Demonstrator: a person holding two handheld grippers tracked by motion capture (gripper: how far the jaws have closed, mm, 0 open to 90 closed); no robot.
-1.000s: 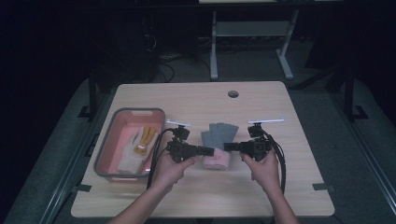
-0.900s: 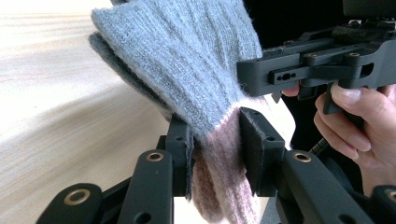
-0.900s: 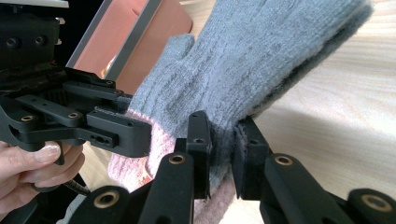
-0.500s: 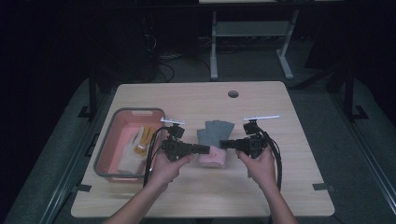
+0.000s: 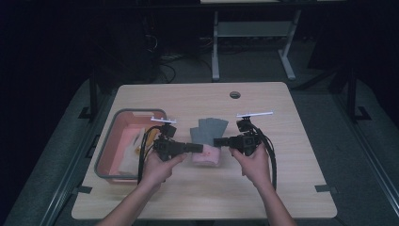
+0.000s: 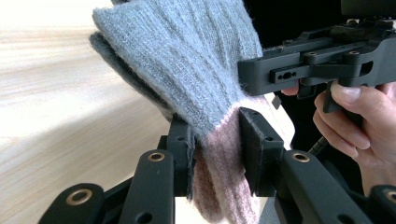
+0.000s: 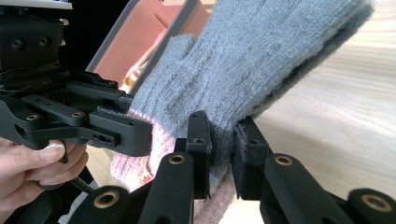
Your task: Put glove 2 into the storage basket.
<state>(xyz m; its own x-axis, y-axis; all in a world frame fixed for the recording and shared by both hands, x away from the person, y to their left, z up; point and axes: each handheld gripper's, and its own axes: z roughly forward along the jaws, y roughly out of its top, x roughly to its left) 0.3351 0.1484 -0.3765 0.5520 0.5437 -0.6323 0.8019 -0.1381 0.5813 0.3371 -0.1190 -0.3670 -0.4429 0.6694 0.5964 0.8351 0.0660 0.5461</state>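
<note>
Two grippers clamp a grey-and-pink glove above a wooden table.

At far left, a grey-rimmed pink bin holds pale cloth and an orange item, too small to identify. Just beside it, the left gripper is clamped on the glove's pink cuff; in its own view the pads pinch the knit. Opposite, the right gripper grips the same cuff end, grey fingers pointing away from the person.

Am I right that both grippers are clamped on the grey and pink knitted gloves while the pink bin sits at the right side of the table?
Not quite: the high view shows the pink bin at the table's left side. Both the left gripper and right gripper do clamp the knitted gloves.
</note>
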